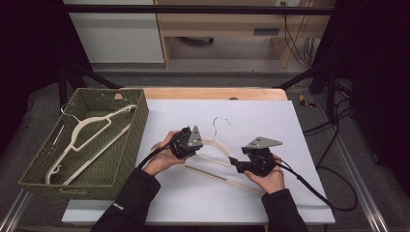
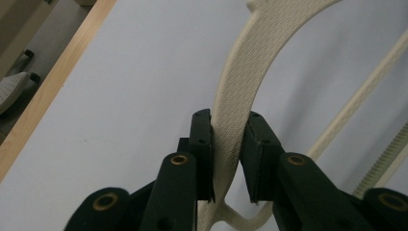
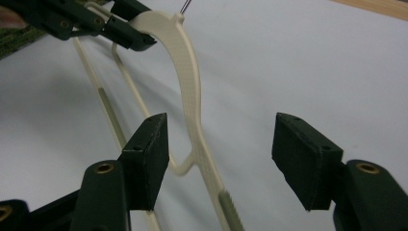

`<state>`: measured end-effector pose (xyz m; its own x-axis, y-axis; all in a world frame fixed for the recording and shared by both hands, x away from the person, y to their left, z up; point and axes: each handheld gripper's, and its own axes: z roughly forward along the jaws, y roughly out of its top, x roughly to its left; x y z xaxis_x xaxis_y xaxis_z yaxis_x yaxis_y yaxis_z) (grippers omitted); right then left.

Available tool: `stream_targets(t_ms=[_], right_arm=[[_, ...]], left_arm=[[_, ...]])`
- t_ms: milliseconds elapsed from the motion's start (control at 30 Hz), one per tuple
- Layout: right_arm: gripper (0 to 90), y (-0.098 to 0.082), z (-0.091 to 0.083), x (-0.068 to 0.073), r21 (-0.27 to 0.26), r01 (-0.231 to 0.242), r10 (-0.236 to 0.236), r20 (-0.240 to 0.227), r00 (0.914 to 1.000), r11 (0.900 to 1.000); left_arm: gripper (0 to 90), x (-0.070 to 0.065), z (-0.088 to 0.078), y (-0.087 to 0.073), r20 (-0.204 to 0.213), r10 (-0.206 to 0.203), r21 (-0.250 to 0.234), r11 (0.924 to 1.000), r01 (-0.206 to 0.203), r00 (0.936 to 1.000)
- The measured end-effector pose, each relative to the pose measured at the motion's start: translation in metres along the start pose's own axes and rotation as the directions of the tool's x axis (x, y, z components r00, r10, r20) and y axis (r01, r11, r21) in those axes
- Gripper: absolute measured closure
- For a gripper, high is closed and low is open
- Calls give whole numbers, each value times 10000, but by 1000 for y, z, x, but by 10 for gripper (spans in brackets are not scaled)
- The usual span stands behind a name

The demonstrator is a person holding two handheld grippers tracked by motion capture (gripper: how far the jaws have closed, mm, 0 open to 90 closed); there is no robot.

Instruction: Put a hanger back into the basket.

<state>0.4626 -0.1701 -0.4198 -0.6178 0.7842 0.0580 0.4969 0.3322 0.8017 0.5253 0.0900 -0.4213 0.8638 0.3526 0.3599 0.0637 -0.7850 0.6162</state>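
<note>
Cream plastic hanger, no legible writing, in left fingers.

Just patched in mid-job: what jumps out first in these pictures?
A cream hanger lies on the white sheet in the middle of the table, with the left hand-held gripper clamped on one of its arms. The right hand-held gripper has its jaws open around the other arm, pads clear of it. At the table's left, a green woven basket already holds another cream hanger.

bare table lies open far and right of the hanger; the basket blocks the left side.
</note>
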Motion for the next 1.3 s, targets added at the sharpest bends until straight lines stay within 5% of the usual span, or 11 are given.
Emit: stream_targets(t_ms=[133,400,533,700,833,900,1033,1200,1300], right_arm=[[398,6,14,2,146,139,-135,-235,9996,9998],[760,15,34,15,830,925,-828,-1131,9901,9922],[806,17,30,16,847,1014,-844,-1844,9792,9912],[840,18,17,19,649,1415,-1186,-2753,9540,9878],[871,18,6,24,317,1530,-1354,-3147,9395,9877],[873,18,0,26,141,1714,-1588,-3073,9382,9851],[873,19,-13,28,-101,1979,-1895,-3402,9210,9802],[873,21,-24,39,-384,2515,-2457,-3966,8845,9671],[873,22,-24,48,-494,2745,-2682,-4327,8607,9603]], left_arm=[[757,-5,-7,0,-4,-47,-13,10000,47,10000],[758,-12,-17,-4,376,-322,73,9995,320,9988],[708,-13,-25,-7,750,-860,-348,9954,888,9935],[410,-13,-43,-10,1104,-1632,-710,9826,1715,9804],[303,-16,-62,-12,1288,-1959,-1340,9679,2128,9721],[283,-19,-72,-14,1404,-2119,-1668,9578,2341,9671],[277,-25,-86,-16,1665,-2325,-2000,9436,2637,9582],[315,-31,-90,-17,2014,-2133,-2120,9434,2551,9560],[408,-36,-89,-17,2329,-1807,-2017,9522,2293,9556]])
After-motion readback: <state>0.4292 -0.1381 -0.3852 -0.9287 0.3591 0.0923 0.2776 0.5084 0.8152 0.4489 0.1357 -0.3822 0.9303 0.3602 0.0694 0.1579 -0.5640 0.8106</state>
